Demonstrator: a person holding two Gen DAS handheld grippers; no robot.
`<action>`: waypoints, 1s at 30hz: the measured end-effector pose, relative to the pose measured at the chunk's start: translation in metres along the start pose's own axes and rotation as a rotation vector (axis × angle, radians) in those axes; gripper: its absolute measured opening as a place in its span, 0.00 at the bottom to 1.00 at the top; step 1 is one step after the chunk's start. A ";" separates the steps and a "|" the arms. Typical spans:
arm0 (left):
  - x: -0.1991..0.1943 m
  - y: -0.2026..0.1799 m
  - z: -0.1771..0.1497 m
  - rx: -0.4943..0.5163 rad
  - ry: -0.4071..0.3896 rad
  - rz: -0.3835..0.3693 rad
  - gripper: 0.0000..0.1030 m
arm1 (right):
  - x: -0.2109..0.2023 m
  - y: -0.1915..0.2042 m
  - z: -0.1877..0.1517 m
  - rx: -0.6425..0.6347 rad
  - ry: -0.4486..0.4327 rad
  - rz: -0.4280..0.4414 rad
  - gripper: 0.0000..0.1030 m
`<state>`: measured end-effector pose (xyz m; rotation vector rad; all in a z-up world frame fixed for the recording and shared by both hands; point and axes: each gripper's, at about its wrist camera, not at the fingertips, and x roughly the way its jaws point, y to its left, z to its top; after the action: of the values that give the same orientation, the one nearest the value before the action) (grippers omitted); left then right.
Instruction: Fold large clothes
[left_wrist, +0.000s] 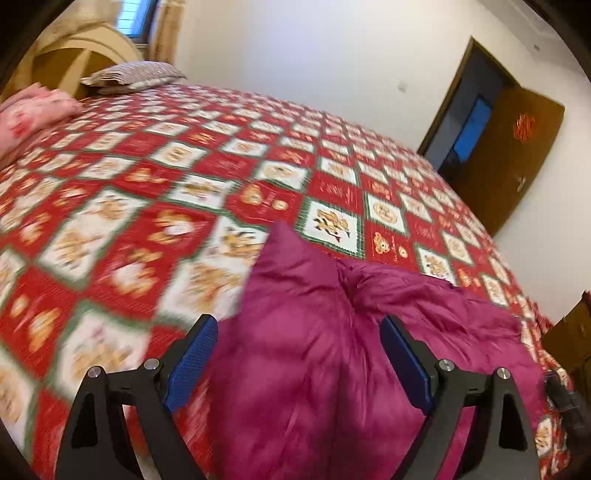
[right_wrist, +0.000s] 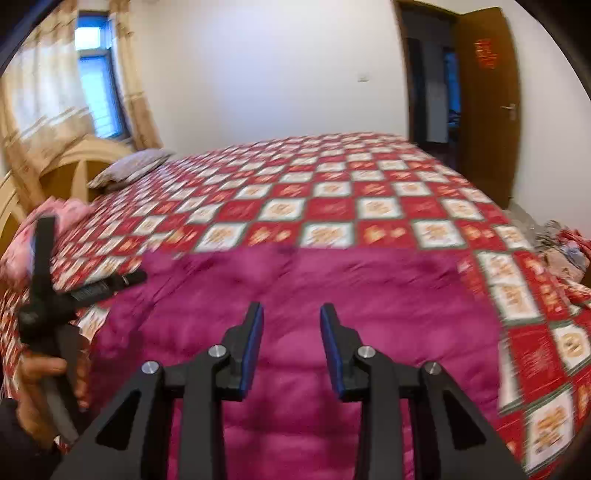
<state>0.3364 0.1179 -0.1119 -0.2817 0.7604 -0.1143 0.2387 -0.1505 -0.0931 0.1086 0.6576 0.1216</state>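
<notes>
A large bed covered with a red-and-white patchwork bedspread is seen spreading ahead of both grippers. One magenta padded garment is laid on its near part, directly beneath and in front of the right gripper, reaching out to both sides of it. In the left wrist view a raised, pointed fold of the same garment is seen between the widely parted fingers of the left gripper; whether the blue pads touch the cloth cannot be told, and nothing is clamped. The right gripper's jaws are held partly open, with a clear gap between the blue pads, and nothing is gripped between them; it hovers just above the garment. The left gripper, held by a hand, is seen to the right gripper's left, at the garment's left edge.

Far ahead and to the left of the grippers, two pillows are found at the headboard: one grey, one pink. One curtained window is seen beyond them. One brown door stands open far ahead to the right. A heap of cloth lies off the bed's right edge. Both views are blurred.
</notes>
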 end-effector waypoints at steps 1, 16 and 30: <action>-0.013 0.005 -0.006 -0.007 -0.013 -0.004 0.87 | 0.005 0.006 -0.006 -0.003 0.012 0.004 0.34; -0.035 0.024 -0.099 -0.250 0.013 -0.123 0.87 | 0.057 0.012 -0.055 -0.001 0.108 -0.045 0.33; -0.039 -0.019 -0.082 -0.242 -0.093 -0.433 0.42 | 0.057 0.007 -0.055 0.045 0.114 -0.017 0.33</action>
<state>0.2512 0.0900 -0.1370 -0.6762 0.6113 -0.4163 0.2493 -0.1314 -0.1698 0.1401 0.7751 0.0969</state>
